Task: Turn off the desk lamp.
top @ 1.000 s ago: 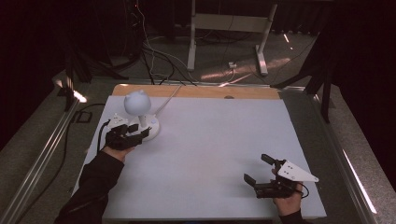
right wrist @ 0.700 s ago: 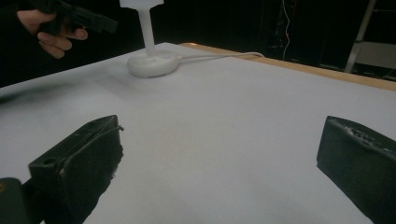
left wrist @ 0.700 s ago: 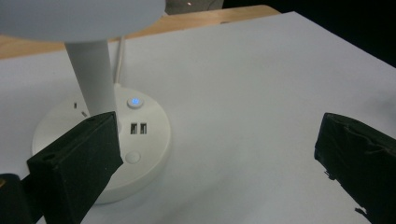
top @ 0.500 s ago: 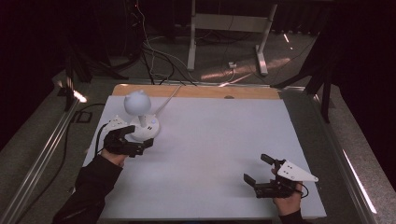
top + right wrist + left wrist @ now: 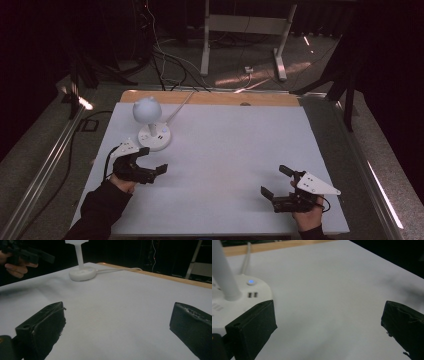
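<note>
A white desk lamp stands at the back left of the table, with a globe head (image 5: 146, 110) over a round base (image 5: 154, 136). Its stem (image 5: 223, 272) and base (image 5: 239, 300), with a lit blue button (image 5: 250, 282), sit beyond one jaw. My left gripper (image 5: 154, 160) hovers just in front of the base; its jaws have just been opening and stand wide apart over bare sheet (image 5: 328, 327). My right gripper (image 5: 273, 180) rests open near the front right, nothing between its jaws (image 5: 117, 327). From there the lamp base (image 5: 82, 273) and the left gripper (image 5: 27, 253) are far off.
A white sheet (image 5: 230, 150) covers the table, with a strip of wood (image 5: 210, 97) bare along the far edge. The lamp's white cable (image 5: 180, 105) runs off the back. Metal rails (image 5: 45, 170) flank the table. A stand's legs (image 5: 240, 30) are on the floor behind.
The left gripper has drawn back from the lamp base toward the near edge, its jaws wider apart. The lamp and the right gripper have stayed put.
</note>
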### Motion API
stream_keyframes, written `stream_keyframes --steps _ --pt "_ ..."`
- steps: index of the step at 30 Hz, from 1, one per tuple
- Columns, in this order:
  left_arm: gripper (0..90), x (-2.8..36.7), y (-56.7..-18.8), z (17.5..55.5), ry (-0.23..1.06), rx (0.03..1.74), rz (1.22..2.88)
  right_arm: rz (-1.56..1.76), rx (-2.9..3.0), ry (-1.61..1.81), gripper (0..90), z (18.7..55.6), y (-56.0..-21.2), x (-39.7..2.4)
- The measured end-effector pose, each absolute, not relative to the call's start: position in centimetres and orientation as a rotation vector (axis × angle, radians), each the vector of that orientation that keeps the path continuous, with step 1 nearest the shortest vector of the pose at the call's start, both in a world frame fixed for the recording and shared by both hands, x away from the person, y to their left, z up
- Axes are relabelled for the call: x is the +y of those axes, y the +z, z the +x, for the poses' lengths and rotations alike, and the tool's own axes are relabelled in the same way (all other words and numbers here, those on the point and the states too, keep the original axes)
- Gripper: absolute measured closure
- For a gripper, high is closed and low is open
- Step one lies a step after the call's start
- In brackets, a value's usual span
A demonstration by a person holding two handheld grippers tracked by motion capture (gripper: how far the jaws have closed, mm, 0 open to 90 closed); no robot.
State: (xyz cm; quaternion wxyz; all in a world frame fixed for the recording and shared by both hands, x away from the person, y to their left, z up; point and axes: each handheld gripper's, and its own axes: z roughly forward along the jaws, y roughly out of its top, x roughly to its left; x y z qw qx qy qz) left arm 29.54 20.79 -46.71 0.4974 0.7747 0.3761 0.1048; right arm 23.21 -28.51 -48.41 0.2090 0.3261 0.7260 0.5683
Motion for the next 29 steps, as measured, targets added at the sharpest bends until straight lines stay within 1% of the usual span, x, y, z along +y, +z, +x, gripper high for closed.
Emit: stream_keyframes --steps 11,19,26,29 --pt "0.5 20.4 -48.6 27.1 0.199 0.854 1.888 0.908 2.025 1.584 0.0 23.2 -48.4 -28.5" --pt "0.5 20.1 -49.8 25.5 0.184 0.827 1.926 0.909 2.028 1.584 0.0 23.2 -48.5 -28.4" --pt "0.5 20.8 -50.5 24.8 0.212 0.783 1.909 0.906 2.036 1.584 0.0 23.3 -48.5 -28.4" --pt "0.5 20.9 -50.6 25.0 0.203 0.783 1.907 0.907 2.041 1.584 0.0 23.3 -48.6 -28.4"
